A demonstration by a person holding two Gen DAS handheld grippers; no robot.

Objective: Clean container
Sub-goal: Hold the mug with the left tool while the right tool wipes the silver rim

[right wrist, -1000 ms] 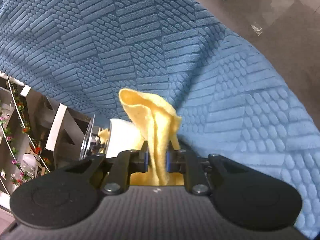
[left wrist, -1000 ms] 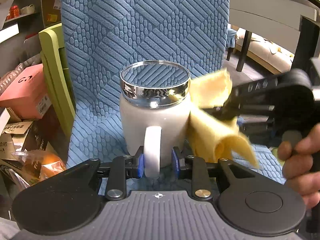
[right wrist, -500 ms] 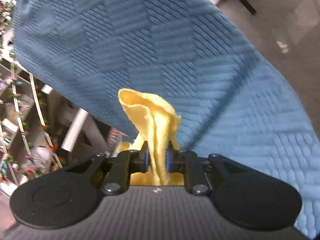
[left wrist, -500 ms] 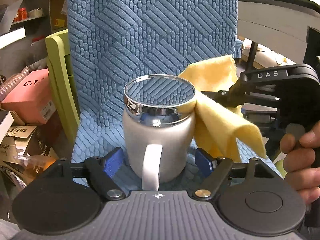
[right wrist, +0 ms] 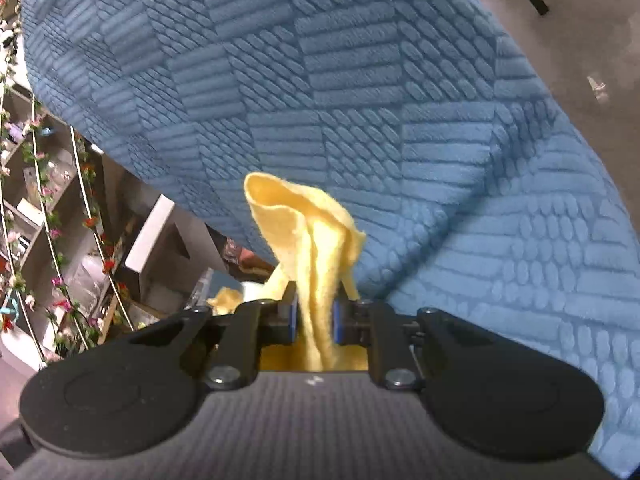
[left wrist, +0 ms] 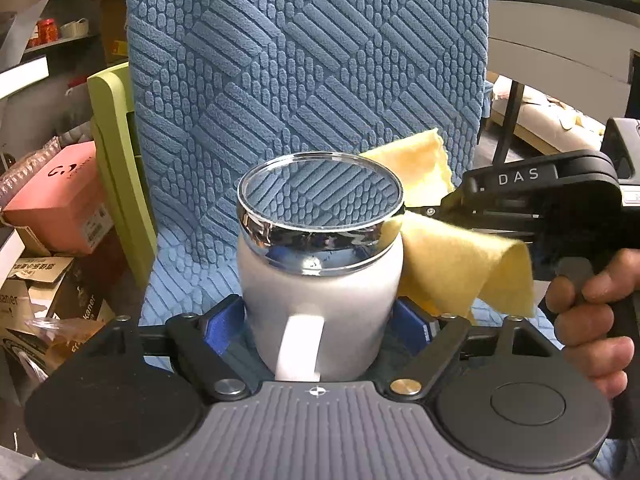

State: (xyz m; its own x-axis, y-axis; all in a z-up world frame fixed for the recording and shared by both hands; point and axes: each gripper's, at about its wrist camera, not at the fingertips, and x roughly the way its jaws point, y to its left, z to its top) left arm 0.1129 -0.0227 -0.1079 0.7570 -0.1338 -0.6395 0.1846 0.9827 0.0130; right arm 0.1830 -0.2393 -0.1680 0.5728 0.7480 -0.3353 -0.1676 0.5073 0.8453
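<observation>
A: Which lettering is legible?
B: "DAS", white capitals on the black body of the right gripper (left wrist: pixel 516 180), seen ahead and right of the left gripper (left wrist: pixel 320 320)
A: And the cardboard boxes (left wrist: pixel 48 304) at left?
B: Fragment "aner"; remainder unreadable

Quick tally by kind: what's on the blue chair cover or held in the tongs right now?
Mugs: 1, white mug with glass lid
Cloths: 1, yellow cloth
Tongs: 2, left tongs around the mug body, right tongs shut on the cloth
Total: 4
</observation>
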